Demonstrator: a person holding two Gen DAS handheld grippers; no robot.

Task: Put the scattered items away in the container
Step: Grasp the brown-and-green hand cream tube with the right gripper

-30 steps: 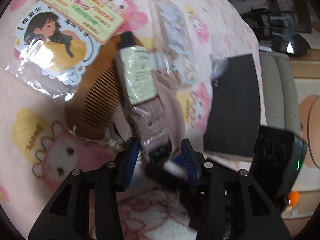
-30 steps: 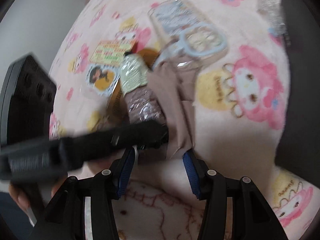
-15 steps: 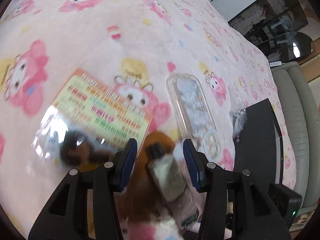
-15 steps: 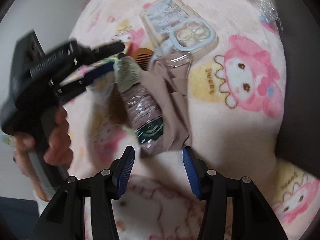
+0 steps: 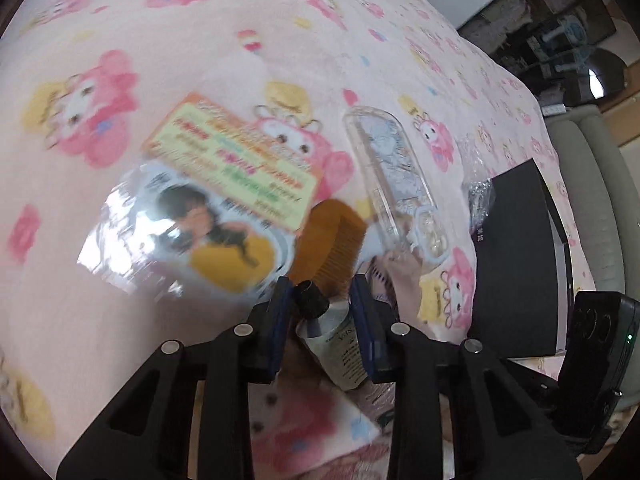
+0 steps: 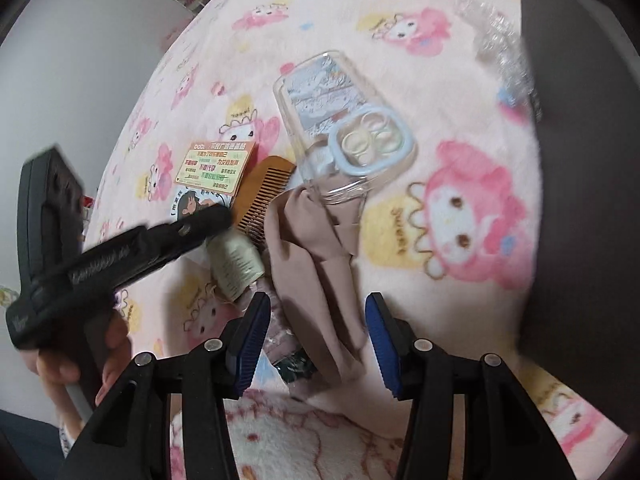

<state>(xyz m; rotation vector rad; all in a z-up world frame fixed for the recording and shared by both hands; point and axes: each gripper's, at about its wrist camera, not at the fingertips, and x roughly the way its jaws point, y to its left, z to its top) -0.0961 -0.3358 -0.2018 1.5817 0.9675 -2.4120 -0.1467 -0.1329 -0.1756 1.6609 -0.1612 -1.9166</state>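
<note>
A pale-green squeeze tube with a black cap sits between the left gripper's jaws, which flank its neck, on a pink cartoon-print blanket beside a brown wooden comb. The right gripper's jaws stand apart over a beige folded cloth.

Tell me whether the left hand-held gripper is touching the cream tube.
Touching. In the left wrist view the cream tube sits between the left hand-held gripper pads, and the right pad presses against its side.
</note>
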